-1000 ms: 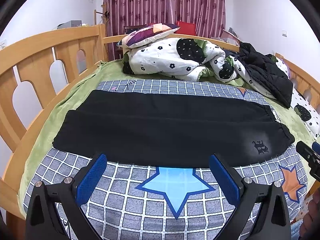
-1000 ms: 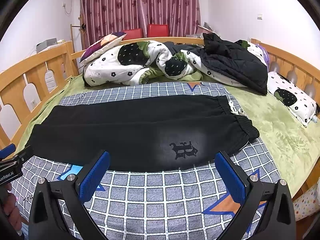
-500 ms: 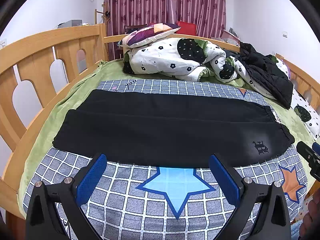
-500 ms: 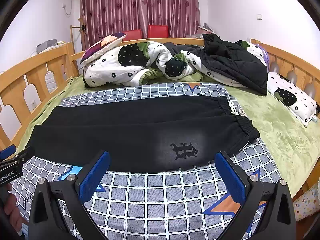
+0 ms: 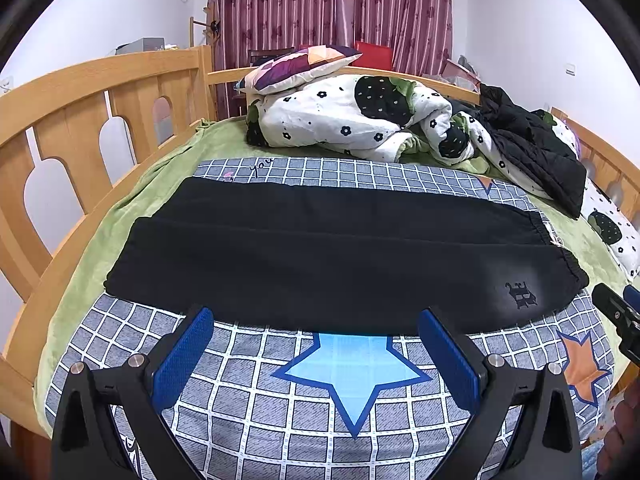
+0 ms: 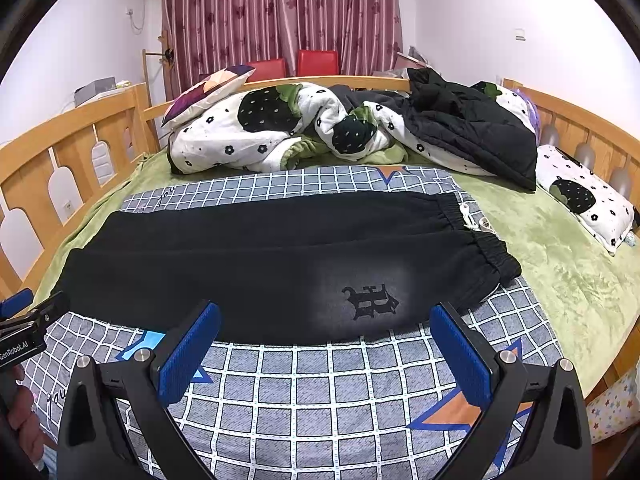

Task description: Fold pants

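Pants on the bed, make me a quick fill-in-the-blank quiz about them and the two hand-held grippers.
1. The pants are colored ____.
2. The pants lie on a checked blanket printed with ____ shapes.
3. The left hand-held gripper and the right hand-held gripper both have their jaws ____.
4. The waistband lies nearer the ____ hand-held gripper.

Missing words: black; star; open; right

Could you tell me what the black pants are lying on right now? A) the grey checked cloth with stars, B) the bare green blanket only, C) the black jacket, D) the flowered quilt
A: the pants lie spread flat across the grey checked cloth, with both tools open and short of them.
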A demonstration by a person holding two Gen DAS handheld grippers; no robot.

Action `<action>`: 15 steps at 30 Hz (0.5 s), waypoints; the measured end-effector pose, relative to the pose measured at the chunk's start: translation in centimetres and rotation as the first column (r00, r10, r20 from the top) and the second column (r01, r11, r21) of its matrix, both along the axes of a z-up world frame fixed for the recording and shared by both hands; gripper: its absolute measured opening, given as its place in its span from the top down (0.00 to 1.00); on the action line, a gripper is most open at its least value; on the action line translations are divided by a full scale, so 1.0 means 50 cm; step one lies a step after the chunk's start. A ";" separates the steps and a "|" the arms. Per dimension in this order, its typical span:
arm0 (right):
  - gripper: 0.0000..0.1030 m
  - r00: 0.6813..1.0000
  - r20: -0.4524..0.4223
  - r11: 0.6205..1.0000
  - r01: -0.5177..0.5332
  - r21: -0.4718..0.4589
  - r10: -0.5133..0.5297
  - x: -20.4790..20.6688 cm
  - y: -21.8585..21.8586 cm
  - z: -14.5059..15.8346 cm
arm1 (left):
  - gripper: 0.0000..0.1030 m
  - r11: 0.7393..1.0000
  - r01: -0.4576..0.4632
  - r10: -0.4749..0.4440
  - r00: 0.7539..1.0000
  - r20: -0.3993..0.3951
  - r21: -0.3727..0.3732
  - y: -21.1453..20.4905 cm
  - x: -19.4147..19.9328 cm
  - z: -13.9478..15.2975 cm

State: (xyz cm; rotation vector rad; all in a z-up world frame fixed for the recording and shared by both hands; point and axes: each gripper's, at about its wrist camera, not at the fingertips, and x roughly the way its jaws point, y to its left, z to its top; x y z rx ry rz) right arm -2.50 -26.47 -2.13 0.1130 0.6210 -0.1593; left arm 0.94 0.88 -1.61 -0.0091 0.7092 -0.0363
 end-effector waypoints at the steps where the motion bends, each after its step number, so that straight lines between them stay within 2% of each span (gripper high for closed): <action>1: 0.00 1.000 0.001 1.000 0.000 0.000 0.000 0.001 0.000 0.000 | 0.00 1.000 0.000 0.000 1.000 0.000 0.000 0.000 -0.001 0.001; 15: 0.00 1.000 0.007 1.000 0.001 0.004 -0.001 0.005 0.002 -0.005 | 0.00 1.000 0.000 0.000 1.000 0.000 -0.003 -0.001 0.002 0.000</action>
